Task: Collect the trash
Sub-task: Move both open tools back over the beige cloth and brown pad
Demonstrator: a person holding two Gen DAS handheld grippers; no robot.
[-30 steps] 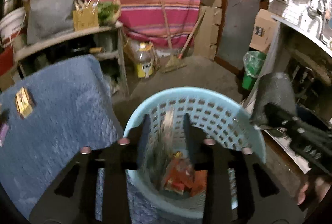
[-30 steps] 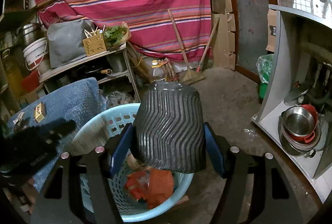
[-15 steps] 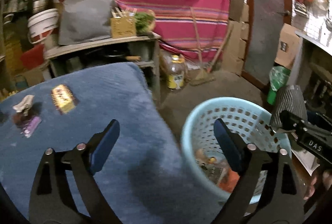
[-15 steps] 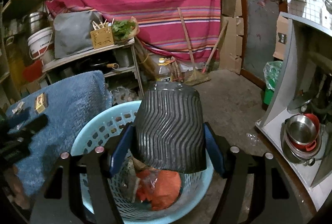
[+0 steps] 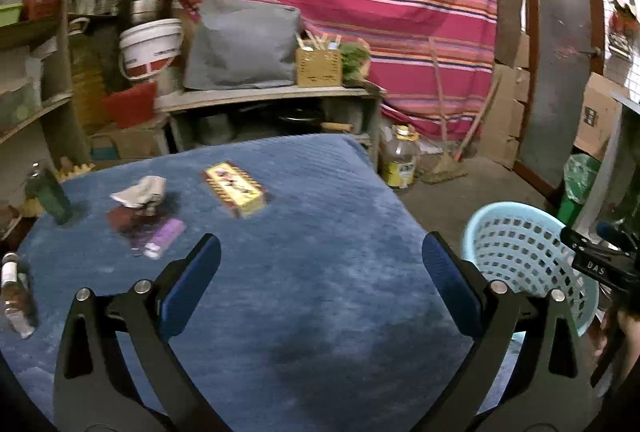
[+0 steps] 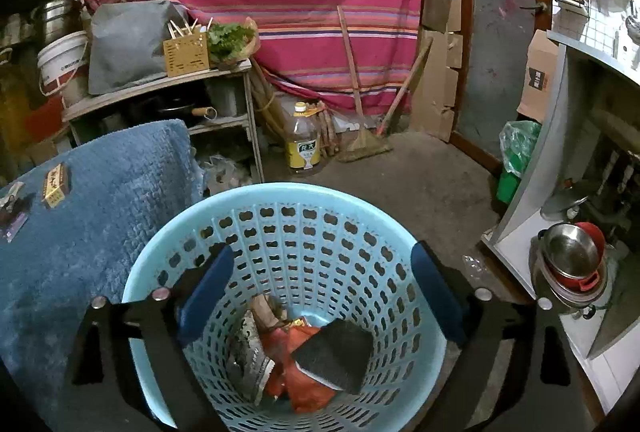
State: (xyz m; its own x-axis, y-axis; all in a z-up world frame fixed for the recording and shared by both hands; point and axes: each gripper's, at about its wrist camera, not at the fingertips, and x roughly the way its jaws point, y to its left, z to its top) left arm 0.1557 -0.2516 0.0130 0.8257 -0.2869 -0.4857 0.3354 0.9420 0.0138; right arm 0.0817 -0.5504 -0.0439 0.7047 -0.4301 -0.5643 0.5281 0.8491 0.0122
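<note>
The left gripper point(image 5: 320, 264) is over the blue-covered table point(image 5: 320, 312) with its jaws opening wide and nothing between them; its blue pads point(image 5: 192, 284) frame bare cloth only. The right gripper point(image 6: 320, 284) is poised directly above the light blue perforated basket point(image 6: 288, 191), its jaws also opening with nothing between them; the dark ribbed item point(image 6: 332, 356) lies loose at the bottom of the basket on top of an orange wrapper point(image 6: 300, 388) and a grey printed packet point(image 6: 248, 356), clear of both pads. The basket stands on the floor just beside the table's edge. Remaining trash is on the table ahead of the left gripper: a yellow printed box point(image 5: 236, 189) nearest the centre line, then, to its left, a crumpled pale scrap point(image 5: 140, 189) lying against a dark red piece point(image 5: 120, 218) and a small lilac packet point(image 5: 164, 238). A green bottle point(image 5: 50, 193) and a clear bottle point(image 5: 14, 300) stand at the table's left margin; whether these count as trash cannot be told. Step in hand, by judgement: the deposit is complete and the next pickup is beginning. The next move calls for advancing the left gripper to the yellow printed box, straddling its narrow sides with the jaws, closing, then carrying it to the basket
</note>
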